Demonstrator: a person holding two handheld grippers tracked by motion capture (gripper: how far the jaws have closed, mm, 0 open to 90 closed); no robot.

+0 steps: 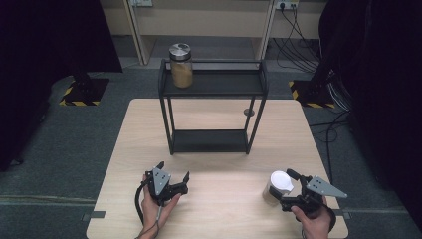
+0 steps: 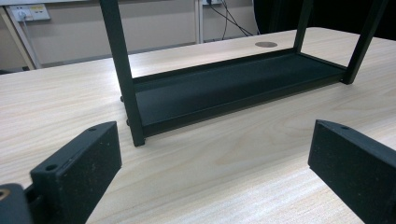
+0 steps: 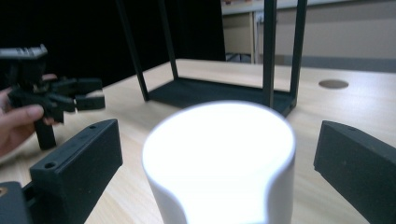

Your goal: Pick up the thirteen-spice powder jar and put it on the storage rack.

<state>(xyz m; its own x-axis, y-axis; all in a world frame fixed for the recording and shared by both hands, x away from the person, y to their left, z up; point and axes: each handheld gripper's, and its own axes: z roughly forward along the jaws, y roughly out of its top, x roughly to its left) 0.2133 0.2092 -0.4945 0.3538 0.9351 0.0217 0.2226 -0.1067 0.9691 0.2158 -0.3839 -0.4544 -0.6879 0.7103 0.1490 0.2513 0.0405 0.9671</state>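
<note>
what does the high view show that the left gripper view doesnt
High view alone: the jar of tan contents on the rack's top shelf, the white-lidded container between the open jaws of the right tool, and both hands. Left gripper view alone: a close look along the left tool, jaws wide apart with nothing between them. Both share the wooden table, the rack's bottom shelf and the round table hole.

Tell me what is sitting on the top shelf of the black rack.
One glass jar with a silver lid stands at the left end of the top shelf, holding tan powder or grains. The rest of that shelf is bare. What exactly fills the jar cannot be told.
</note>
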